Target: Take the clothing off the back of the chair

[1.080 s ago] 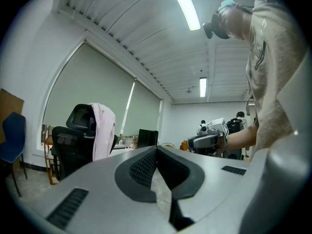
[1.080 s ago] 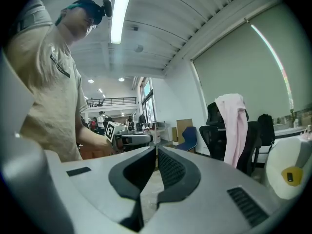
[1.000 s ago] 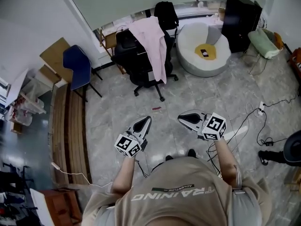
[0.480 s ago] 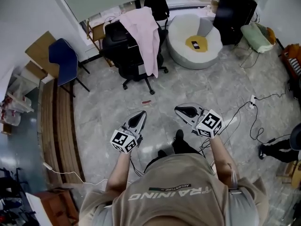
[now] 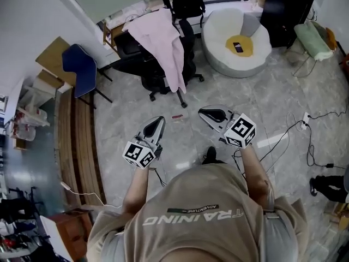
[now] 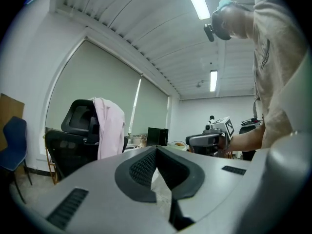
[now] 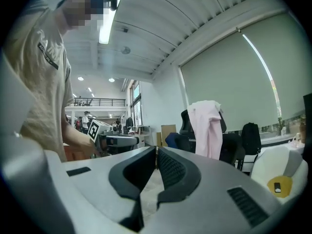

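Note:
A pale pink garment (image 5: 163, 45) hangs over the back of a black office chair (image 5: 158, 70) at the far middle of the floor. It also shows in the left gripper view as the pink garment (image 6: 109, 128) on the chair (image 6: 73, 140), and in the right gripper view as the garment (image 7: 207, 128). My left gripper (image 5: 159, 120) and right gripper (image 5: 200, 112) are held level in front of me, a good step short of the chair. Both have their jaws pressed together with nothing between them.
A blue chair (image 5: 79, 72) and wooden boards (image 5: 71, 135) stand at the left. A white round seat (image 5: 237, 34) with a yellow cushion and a black cabinet (image 5: 283, 7) are at the far right. Cables (image 5: 294, 132) trail over the floor at the right. A small red thing (image 5: 179, 116) lies near the chair's base.
I have walked toward the chair; it and the pink garment now sit closer to both grippers. The grippers moved forward with me, jaws unchanged.

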